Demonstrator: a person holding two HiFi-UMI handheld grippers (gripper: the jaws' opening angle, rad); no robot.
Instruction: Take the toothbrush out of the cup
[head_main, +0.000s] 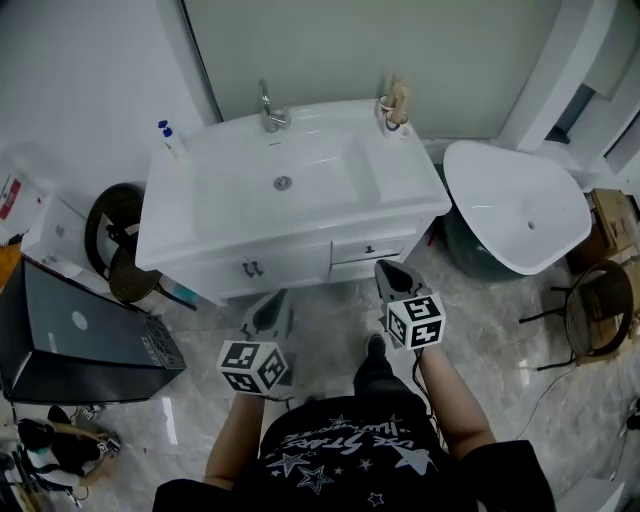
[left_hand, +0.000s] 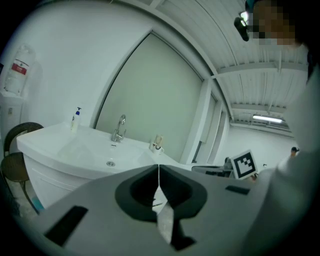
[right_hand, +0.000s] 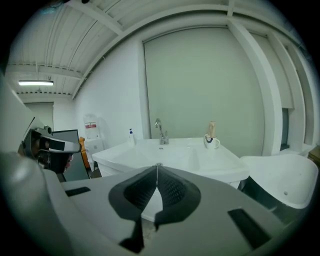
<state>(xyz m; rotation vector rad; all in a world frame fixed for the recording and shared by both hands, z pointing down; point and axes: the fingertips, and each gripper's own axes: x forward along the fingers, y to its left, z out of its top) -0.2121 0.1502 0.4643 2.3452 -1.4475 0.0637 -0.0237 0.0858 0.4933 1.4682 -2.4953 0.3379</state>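
- Left hand-held gripper (left_hand: 159, 166): matte grey jaws pressed together along a thin seam, nothing between them. It was held level-ish over the floor, just short of the table's near front.
- Right hand-held gripper (right_hand: 157, 165): ribbed dark pads met edge to edge, also empty. It sat to the right of the left one, with a cube of black-and-white square markers on its back.
- Table (head_main: 410, 205): glossy white vanity with rounded corners, drawers and small metal pulls below. A wide rectangular basin (head_main: 285, 175) was moulded into its top, with a round metal drain in the middle.
- Cup (right_hand: 211, 142): small white mug with a handle, upright on the far right corner of the table, well apart from both grippers.
- Toothbrush (right_hand: 212, 128): pale tan, standing upright in the cup; too small to make out finer detail.
- Faucet (head_main: 270, 110): curved chrome, at the far rim of the basin.
- Pump bottle (head_main: 168, 136): slim, white with a blue top, at the far left corner.
- Floor (head_main: 330, 340): polished, grey-veined marble tile.
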